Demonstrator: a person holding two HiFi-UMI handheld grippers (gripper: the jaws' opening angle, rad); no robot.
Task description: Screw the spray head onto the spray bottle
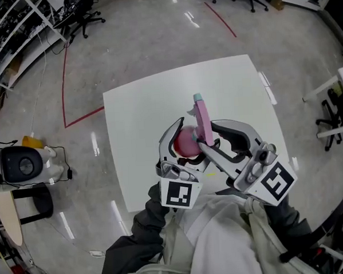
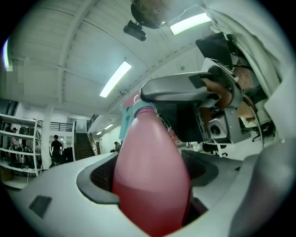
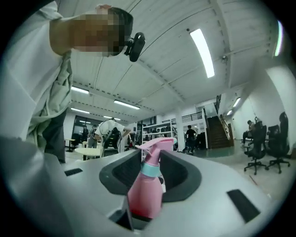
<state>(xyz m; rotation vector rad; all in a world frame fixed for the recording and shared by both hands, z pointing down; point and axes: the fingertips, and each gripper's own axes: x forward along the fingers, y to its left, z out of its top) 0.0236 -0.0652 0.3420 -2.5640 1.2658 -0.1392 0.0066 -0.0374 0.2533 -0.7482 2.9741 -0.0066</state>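
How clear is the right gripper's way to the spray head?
Probably yes: the right gripper has the spray head between its jaws, nothing intervening; the left gripper holds the spray bottle lower down. Pad contact is unclear.

The spray bottle (image 2: 150, 176) and spray head (image 1: 203, 120) look smooth glossy plastic, the table (image 1: 142, 118) matt white, the floor (image 1: 132, 38) polished and shiny.

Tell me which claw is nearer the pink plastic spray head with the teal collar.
Right. The right claw closes around the pink plastic spray head; the left claw sits beside it, further down, gripping the rounded pink spray bottle by its body.
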